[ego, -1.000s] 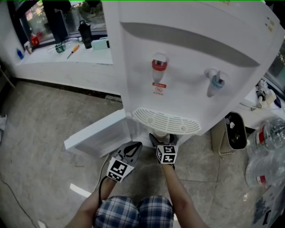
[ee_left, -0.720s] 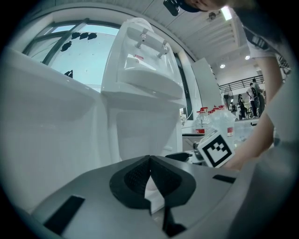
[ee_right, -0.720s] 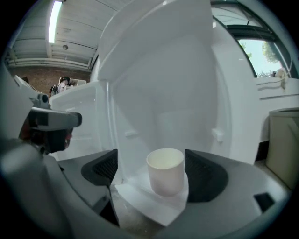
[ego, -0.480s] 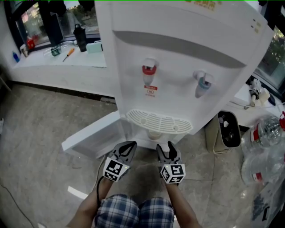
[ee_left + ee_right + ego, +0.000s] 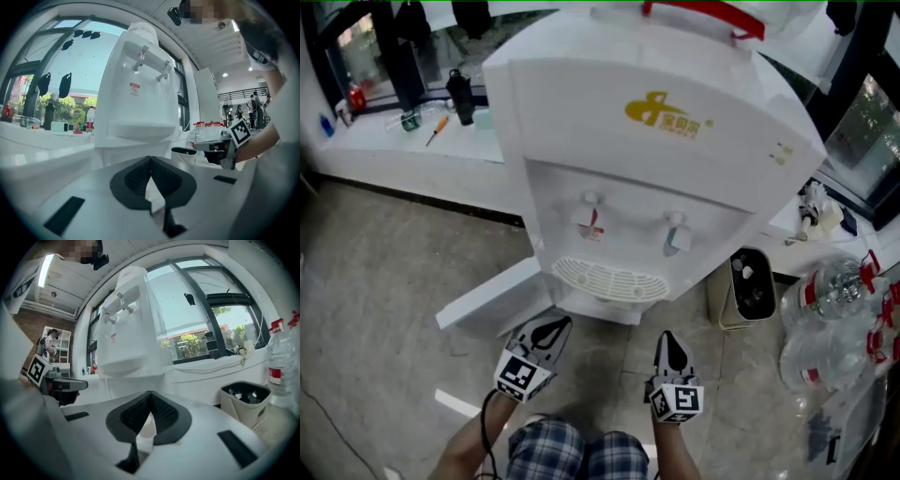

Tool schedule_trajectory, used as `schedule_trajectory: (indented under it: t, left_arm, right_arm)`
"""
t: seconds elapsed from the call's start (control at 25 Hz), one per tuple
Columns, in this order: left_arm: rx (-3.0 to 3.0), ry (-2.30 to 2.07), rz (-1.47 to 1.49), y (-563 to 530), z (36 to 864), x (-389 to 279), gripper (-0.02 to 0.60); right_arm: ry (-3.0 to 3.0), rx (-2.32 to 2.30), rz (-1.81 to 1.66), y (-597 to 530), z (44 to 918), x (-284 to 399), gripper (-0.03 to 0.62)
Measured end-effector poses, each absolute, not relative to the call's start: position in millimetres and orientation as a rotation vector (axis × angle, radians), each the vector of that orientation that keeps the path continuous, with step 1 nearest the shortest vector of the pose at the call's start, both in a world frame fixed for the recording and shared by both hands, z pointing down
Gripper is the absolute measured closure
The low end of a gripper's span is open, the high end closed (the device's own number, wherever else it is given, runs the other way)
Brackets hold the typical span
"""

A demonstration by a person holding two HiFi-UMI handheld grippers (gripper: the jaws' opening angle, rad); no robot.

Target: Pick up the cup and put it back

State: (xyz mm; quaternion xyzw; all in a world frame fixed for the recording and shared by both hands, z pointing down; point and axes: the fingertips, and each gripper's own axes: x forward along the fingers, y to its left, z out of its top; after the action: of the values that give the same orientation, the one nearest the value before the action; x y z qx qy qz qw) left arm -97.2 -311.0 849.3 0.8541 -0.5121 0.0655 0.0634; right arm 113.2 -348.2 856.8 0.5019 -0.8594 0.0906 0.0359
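Observation:
The white water dispenser [image 5: 656, 169] stands ahead, its drip tray [image 5: 605, 279] jutting out under the red tap [image 5: 589, 211] and the blue tap [image 5: 675, 230]. I cannot make out the cup; the space under the tray is hidden from the head view. My left gripper [image 5: 553, 323] hangs low in front of the dispenser's left side, shut and empty, its tips meeting [image 5: 150, 158]. My right gripper [image 5: 667, 339] is drawn back from the tray, level with the left one. Its jaws are shut with nothing between them [image 5: 149, 393].
A small open bin [image 5: 748, 286] stands right of the dispenser, with large water bottles [image 5: 830, 309] beyond it. The dispenser's white lower door [image 5: 487, 295] lies swung open to the left. A counter [image 5: 403, 141] with small items runs along the window. Stone floor lies underfoot.
My right gripper has pulled back from the cup under the drip tray and gone from open to shut. Both grippers now sit lower and farther from the dispenser; the head view has risen.

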Motion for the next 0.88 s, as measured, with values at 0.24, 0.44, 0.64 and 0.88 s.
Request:
schedule_trajectory:
  t: [0.24, 0.44, 0.64, 0.88]
  left_arm:
    - [2.543, -1.585, 0.188, -302, 763, -100, 0.557]
    - [2.514, -1.62, 0.188, -288, 650, -99, 0.557]
    - [2.473, -1.67, 0.202, -271, 531, -101, 0.557]
    - [2.428, -1.71, 0.222, -246, 405, -108, 0.557]
  right_arm:
    - [-2.61, 1.63, 0.259, -339, 751, 139, 0.576]
    - [-2.591, 1.611, 0.211, -322, 638, 152, 0.576]
    - [-2.581, 1.62, 0.227, -307, 516, 165, 0.576]
    - [-2.59, 1.628, 0.235, -284, 388, 177, 0.576]
